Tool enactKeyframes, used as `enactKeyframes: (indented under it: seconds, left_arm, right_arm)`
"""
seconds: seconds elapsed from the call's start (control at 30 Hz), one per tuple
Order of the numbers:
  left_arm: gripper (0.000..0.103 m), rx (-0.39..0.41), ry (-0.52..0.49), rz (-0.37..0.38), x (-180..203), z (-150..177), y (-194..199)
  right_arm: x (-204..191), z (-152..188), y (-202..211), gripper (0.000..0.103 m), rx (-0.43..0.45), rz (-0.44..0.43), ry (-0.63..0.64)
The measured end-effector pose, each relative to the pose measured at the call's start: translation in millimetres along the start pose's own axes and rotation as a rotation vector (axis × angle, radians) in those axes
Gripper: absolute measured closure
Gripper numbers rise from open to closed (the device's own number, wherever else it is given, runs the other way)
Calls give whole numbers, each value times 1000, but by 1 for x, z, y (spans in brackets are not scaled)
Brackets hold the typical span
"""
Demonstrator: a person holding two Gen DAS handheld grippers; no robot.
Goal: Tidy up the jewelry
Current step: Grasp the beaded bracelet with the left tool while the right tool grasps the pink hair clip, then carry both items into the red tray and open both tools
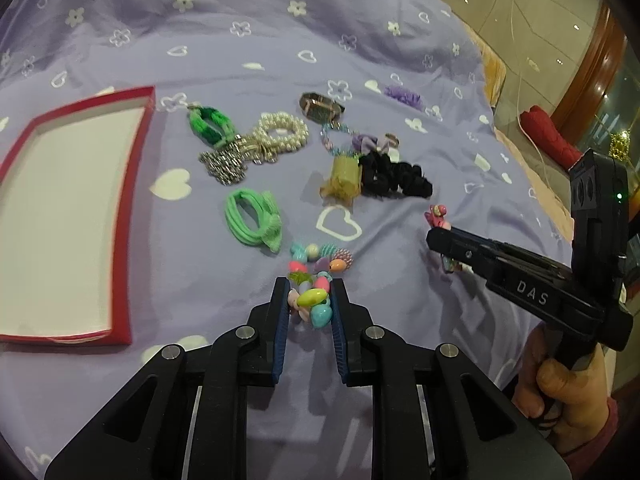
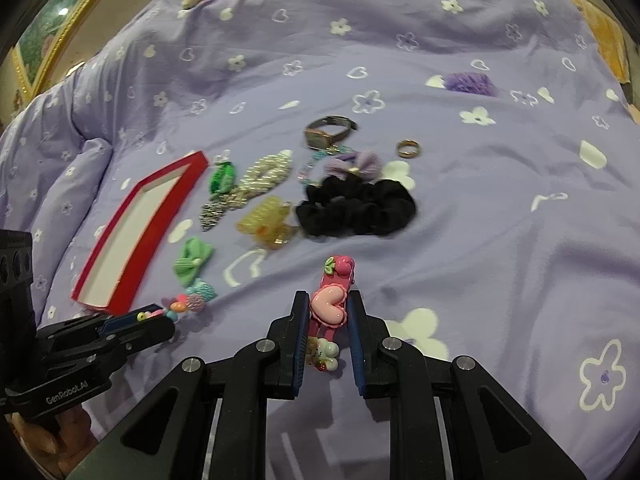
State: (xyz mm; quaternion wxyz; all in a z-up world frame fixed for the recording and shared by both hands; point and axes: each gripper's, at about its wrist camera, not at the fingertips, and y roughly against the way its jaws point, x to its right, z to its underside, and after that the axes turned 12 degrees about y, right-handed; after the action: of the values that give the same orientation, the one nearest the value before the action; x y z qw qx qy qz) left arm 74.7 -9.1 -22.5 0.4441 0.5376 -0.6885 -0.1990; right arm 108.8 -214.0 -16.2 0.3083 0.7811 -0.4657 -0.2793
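Red box (image 1: 124,216) by the bed's left edge empty. Left tongs (image 1: 310,300) pinching bead bracelet (image 1: 314,280), right tongs (image 2: 329,312) pinching pink hair clip (image 2: 330,300); everything else loose mid-bed.

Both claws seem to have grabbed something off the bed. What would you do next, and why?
Probably lift both and carry them to the empty red box. The left gripper pinches the colourful bead bracelet, the right gripper the pink heart hair clip; both still lie low on the bedspread.

Box (image 1: 124,216) left on bedspread (image 1: 280,20), scrunchie (image 1: 396,178) right, watch (image 1: 320,106) behind pearl bracelet (image 1: 282,132)
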Motion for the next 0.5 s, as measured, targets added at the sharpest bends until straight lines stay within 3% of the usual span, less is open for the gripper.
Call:
enactKeyframes:
  seconds: [0.5]
  left_arm:
    - [85,140,83,-49,-47,-17,61]
  right_arm:
    - [-73,-35,0,85,40,-155,100]
